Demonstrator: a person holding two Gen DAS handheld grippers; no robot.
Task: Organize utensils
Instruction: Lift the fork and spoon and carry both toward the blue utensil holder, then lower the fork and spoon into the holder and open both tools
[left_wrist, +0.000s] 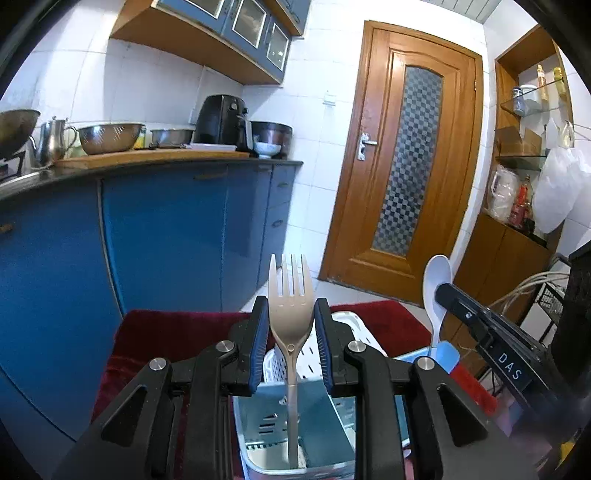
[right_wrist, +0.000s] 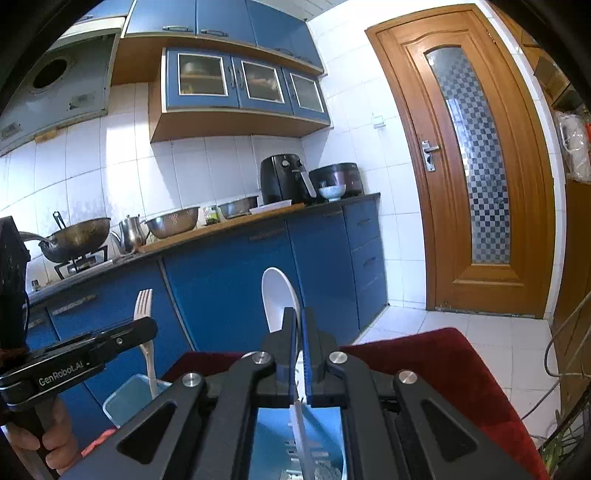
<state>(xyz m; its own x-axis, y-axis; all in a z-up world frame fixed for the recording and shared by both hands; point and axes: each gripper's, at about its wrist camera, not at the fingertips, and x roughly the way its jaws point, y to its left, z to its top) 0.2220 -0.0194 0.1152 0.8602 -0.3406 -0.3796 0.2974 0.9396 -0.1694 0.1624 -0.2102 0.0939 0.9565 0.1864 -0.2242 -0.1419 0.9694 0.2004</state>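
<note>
Fork (left_wrist: 291, 314) stands upright in front of you, tines up, its handle dropping into the blue-walled caddy (left_wrist: 317, 413) below your left tool (left_wrist: 291, 332); that tool's pads sit on either side of the fork's head, but you cannot tell whether they actually press it. Your right tool (right_wrist: 300, 354) is pinched tight on the handle of the white spoon (right_wrist: 279, 302), bowl up, its lower end reaching down into a blue compartment (right_wrist: 273, 439). A white slotted basket (left_wrist: 351, 325) sits just behind the caddy, all on the dark red cloth (right_wrist: 443, 362).
</note>
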